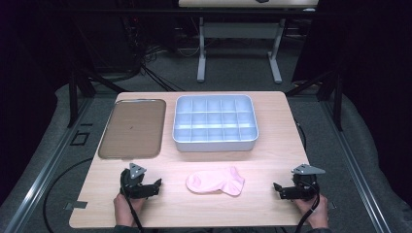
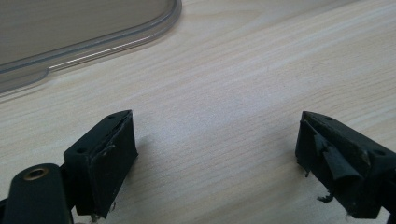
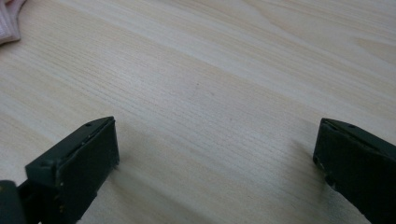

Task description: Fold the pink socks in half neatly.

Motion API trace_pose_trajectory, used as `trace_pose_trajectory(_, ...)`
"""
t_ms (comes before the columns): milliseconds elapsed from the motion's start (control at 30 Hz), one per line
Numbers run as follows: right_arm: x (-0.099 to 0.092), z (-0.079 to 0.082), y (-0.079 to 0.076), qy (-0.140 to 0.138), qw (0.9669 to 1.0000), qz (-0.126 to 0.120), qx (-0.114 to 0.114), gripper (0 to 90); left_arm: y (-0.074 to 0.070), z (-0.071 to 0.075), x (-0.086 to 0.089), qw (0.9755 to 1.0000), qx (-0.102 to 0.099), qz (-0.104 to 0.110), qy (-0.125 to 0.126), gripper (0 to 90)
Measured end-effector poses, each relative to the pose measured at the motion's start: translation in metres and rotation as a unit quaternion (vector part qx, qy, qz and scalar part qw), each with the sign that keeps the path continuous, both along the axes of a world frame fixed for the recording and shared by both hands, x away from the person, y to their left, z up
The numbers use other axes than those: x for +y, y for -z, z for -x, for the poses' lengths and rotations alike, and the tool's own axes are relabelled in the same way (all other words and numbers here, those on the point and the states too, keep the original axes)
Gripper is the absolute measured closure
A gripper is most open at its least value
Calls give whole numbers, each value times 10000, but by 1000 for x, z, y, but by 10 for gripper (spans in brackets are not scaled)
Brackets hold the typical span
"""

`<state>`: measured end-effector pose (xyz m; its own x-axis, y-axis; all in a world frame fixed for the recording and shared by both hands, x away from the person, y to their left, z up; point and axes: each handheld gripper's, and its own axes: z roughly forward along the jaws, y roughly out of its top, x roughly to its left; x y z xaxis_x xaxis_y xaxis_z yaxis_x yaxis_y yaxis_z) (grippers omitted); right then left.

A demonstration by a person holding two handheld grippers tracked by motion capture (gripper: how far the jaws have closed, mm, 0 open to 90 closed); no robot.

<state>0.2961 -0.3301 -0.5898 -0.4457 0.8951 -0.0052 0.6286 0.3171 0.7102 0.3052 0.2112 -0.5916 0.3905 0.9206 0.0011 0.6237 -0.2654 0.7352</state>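
Pink cotton sock (image 1: 215, 181) lying flat near-centre on pale wooden table (image 1: 262, 160), untouched; left gripper (image 1: 154, 186) and right gripper (image 1: 279, 189) flank it, jaws apart, empty; next likely: close in, pinch.

pink sock (image 1: 215, 182), lying flat, table's near edge

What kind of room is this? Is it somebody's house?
Probably not a house. It looks like a lab or recording studio: a bare wooden table ringed by dark curtains, loose cables on a grey carpet, and a cabled tool in each hand.
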Motion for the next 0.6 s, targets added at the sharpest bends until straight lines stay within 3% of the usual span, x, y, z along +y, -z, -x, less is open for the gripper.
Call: trace_pose_trajectory(600,0,-2,-1,134,9999,-11,66,0,0,0,-1,10000,-19,-44,-14,119)
